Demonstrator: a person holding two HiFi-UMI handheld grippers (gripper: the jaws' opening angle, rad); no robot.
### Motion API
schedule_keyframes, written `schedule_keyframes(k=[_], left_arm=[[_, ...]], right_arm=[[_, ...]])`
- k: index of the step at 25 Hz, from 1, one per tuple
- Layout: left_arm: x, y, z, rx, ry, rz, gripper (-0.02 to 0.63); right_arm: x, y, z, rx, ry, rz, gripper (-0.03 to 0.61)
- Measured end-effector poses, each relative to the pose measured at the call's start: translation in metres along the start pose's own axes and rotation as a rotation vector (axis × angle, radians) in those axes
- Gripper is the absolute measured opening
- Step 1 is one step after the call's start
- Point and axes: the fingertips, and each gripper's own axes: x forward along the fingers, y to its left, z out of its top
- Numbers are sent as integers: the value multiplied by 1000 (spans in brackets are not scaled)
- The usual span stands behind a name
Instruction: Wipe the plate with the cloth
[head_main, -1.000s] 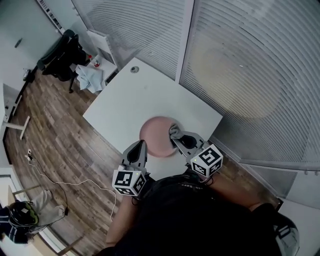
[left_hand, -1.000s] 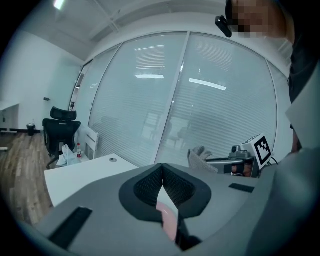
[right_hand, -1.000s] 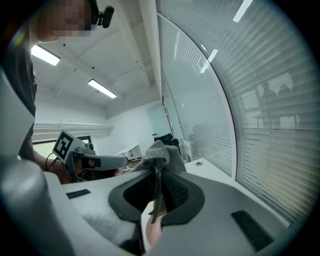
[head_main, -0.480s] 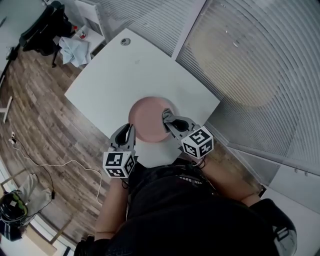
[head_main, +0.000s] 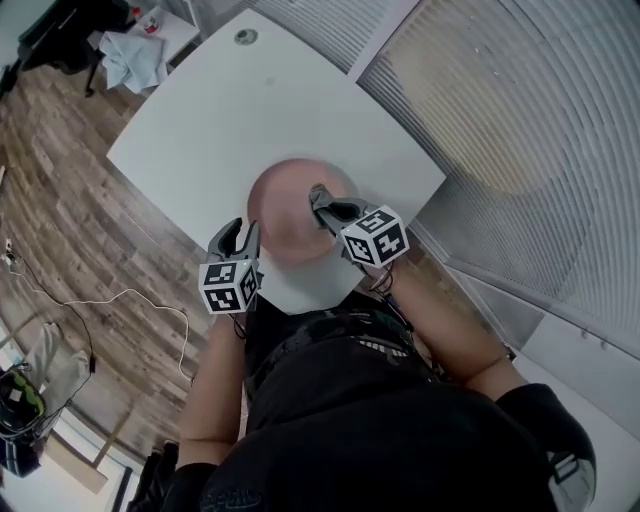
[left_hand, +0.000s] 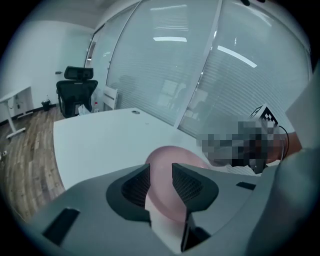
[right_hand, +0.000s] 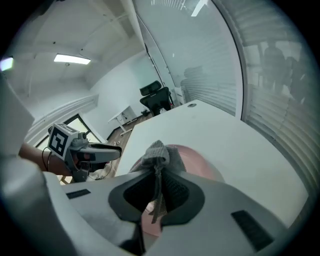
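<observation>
Head view: your pink plate (head_main: 285, 215) lies on the white table (head_main: 190, 120), near the edge closest to you. Your left gripper (head_main: 240, 230) is just beside the plate's left rim, with its marker cube (head_main: 229, 286) towards you. Your right gripper (head_main: 318, 196) reaches in over the plate's right side, with a small wad of grey cloth (head_main: 319, 190) at its tips. I cannot tell from here whether the cloth touches the plate. Wooden floor (head_main: 60, 190) surrounds the table, and a black chair (head_main: 55, 25) stands at the far corner.

Left gripper view: your left gripper (left_hand: 161, 176) is released. Its jaws stand apart and have just been opening. Nothing is caught between them, and the ribbed pads (left_hand: 187, 183) press on nothing. The plate (left_hand: 172, 157) shows through the gap, on the table (left_hand: 100, 140) just beyond the tips.

Right gripper view: your right gripper (right_hand: 159, 172) is clenched on the cloth (right_hand: 157, 152). A thin fold runs down between the pads, and the bunched end pokes out past the tips. The plate (right_hand: 200, 164) lies under and beyond that bunch, on the table (right_hand: 215, 125). Your left gripper (right_hand: 116, 150) shows at the left, level with the plate's edge, and the chair (right_hand: 156, 98) stands behind the table.
</observation>
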Motion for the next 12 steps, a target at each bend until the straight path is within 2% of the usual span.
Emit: schedule_keyframes(k=[5,12], left_arm=[[22,17,-23,-76,58,5,140],[45,34,-34,-127,99,-7,140]], right_arm=[[24,-21,-18,85,87,-53,38],[46,-40,-37,96,196,-132,38]])
